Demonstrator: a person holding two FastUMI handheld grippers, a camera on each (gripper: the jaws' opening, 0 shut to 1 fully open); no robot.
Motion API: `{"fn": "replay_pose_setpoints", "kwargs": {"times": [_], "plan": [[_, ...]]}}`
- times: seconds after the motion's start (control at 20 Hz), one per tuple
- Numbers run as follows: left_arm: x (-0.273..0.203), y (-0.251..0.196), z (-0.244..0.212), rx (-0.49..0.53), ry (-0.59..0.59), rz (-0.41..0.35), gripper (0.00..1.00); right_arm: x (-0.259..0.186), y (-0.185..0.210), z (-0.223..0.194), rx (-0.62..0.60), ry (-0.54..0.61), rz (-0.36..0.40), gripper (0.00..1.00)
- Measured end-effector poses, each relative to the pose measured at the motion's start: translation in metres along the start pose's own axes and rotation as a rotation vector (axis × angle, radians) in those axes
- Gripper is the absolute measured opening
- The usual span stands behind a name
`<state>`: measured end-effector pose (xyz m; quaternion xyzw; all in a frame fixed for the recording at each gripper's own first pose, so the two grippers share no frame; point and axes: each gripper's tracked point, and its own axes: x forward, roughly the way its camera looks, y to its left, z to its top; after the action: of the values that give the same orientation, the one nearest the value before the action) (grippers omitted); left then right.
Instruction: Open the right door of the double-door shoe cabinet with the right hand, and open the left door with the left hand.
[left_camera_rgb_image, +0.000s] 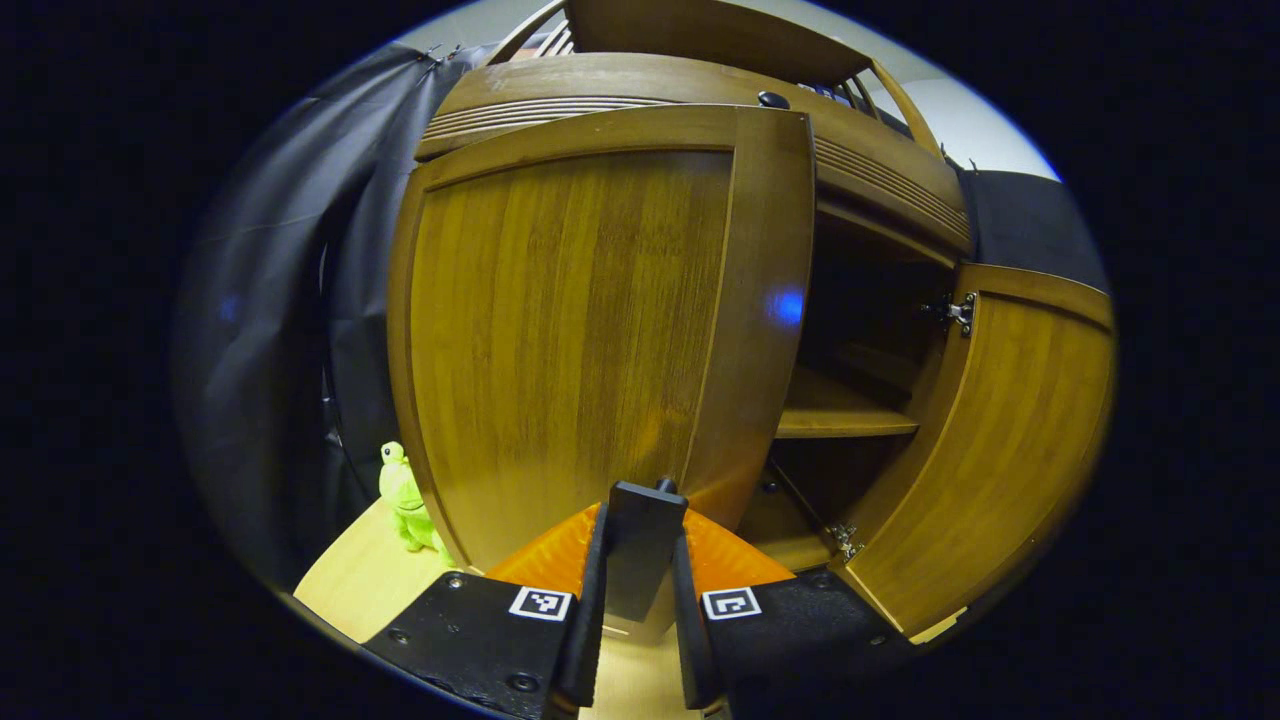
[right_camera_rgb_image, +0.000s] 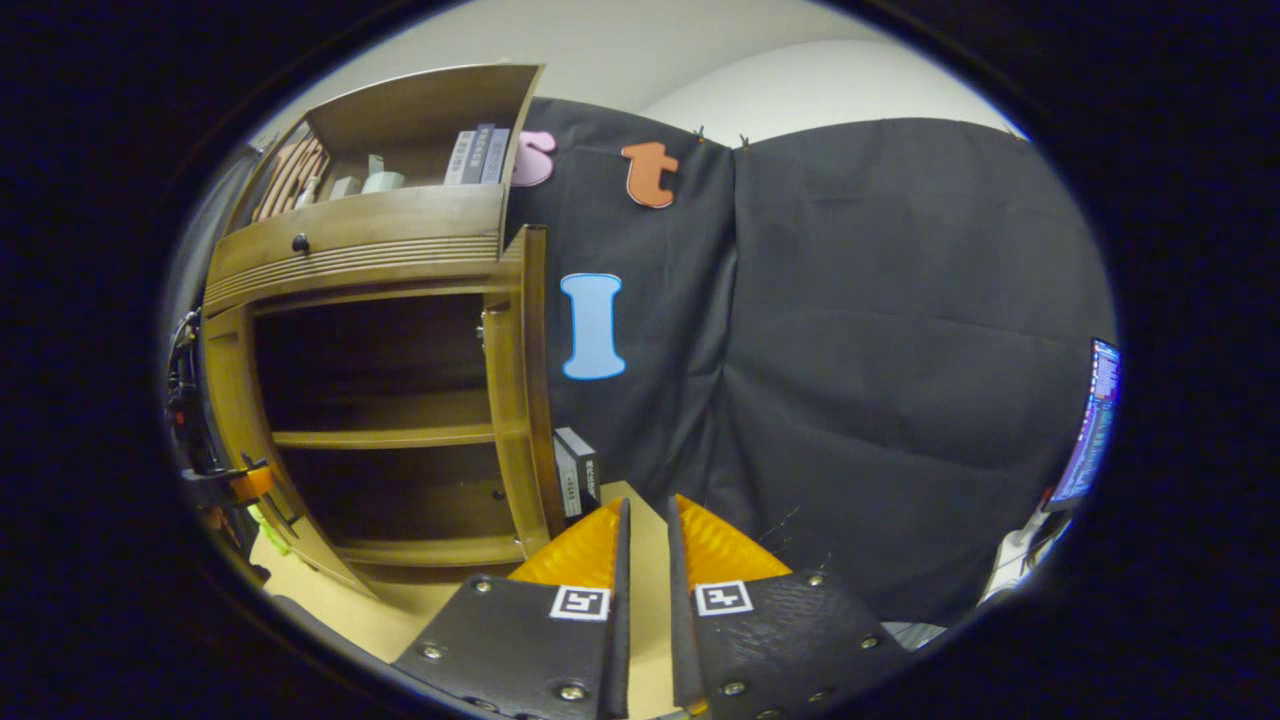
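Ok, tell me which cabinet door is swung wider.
The right door, swung right out with its inner face and hinges showing. The left door is only partly open, its handle gripped by the left gripper.

The right gripper (right_camera_rgb_image: 645, 560) has its fingers close together with a narrow gap, holding nothing. To the far left stands the shoe cabinet (right_camera_rgb_image: 380, 260), its right door (right_camera_rgb_image: 527, 400) swung open and seen edge-on. A dark box (right_camera_rgb_image: 578, 470) stands just beside that door.
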<state>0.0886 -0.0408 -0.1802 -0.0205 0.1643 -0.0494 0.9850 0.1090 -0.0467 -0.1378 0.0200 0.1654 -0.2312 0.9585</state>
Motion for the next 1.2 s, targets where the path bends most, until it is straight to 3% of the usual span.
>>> {"fn": "replay_pose_setpoints", "kwargs": {"times": [0.5, 1.0, 1.2], "plan": [[0.001, 0.001, 0.003, -0.037, -0.004, 0.018, 0.34, -0.003, 0.027, -0.003, -0.035, 0.005, 0.143, 0.17], [-0.002, 0.004, 0.001, -0.059, -0.002, 0.057, 0.33, 0.001, 0.026, 0.002, -0.051, -0.017, 0.124, 0.17], [-0.007, 0.014, 0.0, -0.048, -0.003, 0.075, 0.33, 0.002, 0.035, 0.001, -0.047, -0.021, 0.154, 0.17]]}}
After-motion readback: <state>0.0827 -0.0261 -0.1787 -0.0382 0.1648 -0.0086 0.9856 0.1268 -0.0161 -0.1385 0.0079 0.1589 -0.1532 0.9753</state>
